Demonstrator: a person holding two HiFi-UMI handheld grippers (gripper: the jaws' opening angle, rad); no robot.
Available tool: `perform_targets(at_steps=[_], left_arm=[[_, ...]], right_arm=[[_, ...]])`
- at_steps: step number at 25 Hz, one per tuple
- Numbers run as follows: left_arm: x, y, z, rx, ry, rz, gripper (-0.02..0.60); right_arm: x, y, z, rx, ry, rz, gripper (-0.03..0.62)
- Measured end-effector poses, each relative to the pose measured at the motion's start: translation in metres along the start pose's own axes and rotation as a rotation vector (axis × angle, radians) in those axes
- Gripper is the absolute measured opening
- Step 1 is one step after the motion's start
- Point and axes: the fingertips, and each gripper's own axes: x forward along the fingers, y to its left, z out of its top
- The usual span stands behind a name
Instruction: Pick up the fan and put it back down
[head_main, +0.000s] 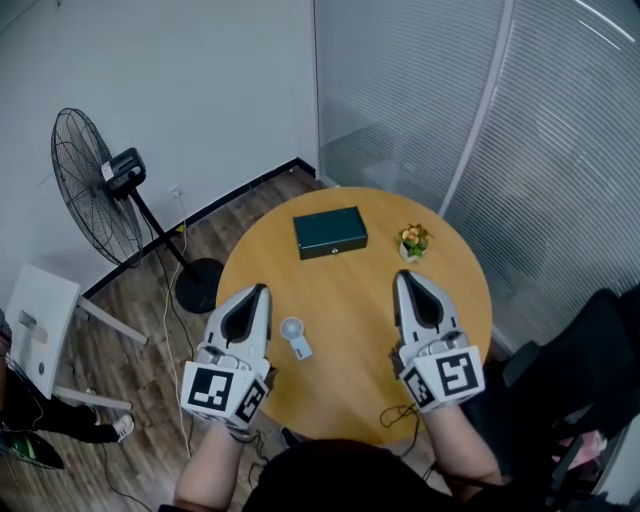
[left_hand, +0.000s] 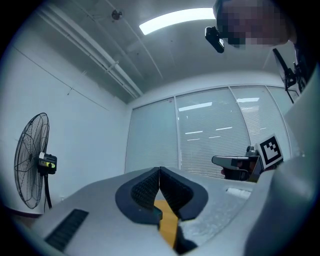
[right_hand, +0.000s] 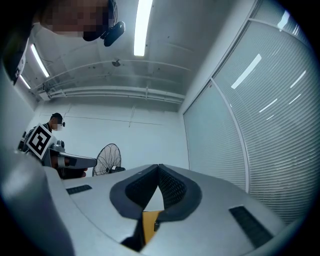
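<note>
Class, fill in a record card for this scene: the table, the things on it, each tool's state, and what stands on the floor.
Table: round, wooden
On it: small fan, green box, potted plant
Left tool: shut, holding nothing, left of the small fan
Right tool: shut, holding nothing, right of the small fan
Floor: floor fan by the wall

A round wooden table (head_main: 350, 290) is carrying a dark green box (head_main: 330, 232) and a potted plant (head_main: 413, 241) at its far side; a white fan (head_main: 296, 337) is lying nearer the front edge.
</note>
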Motion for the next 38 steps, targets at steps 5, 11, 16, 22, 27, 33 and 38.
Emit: perform_targets(at_steps=[5, 11, 16, 22, 27, 33, 38], left_arm=[[0.002, -0.001, -0.002, -0.002, 0.010, 0.006, 0.006], [0.002, -0.002, -0.003, -0.004, 0.013, 0.009, 0.006], [0.001, -0.006, -0.005, -0.003, 0.018, 0.007, 0.006], [0.004, -0.009, -0.005, 0.000, 0.022, 0.010, 0.006], [0.003, -0.014, -0.008, -0.001, 0.026, 0.014, 0.006], [0.002, -0.020, -0.009, 0.001, 0.031, 0.020, 0.006], [0.005, -0.034, -0.011, 0.005, 0.036, 0.023, 0.006]], right_arm=[[0.000, -0.002, -0.002, 0.007, 0.003, 0.009, 0.005], [-0.001, -0.001, -0.002, 0.012, 0.003, 0.023, 0.005], [-0.005, 0.000, -0.002, 0.017, 0.001, 0.032, 0.005], [-0.006, -0.004, -0.002, 0.027, -0.003, 0.035, 0.005], [-0.011, -0.007, -0.003, 0.033, -0.004, 0.040, 0.005], [-0.015, -0.011, -0.003, 0.036, -0.003, 0.048, 0.005], [-0.023, -0.021, -0.003, 0.038, -0.004, 0.055, 0.004]])
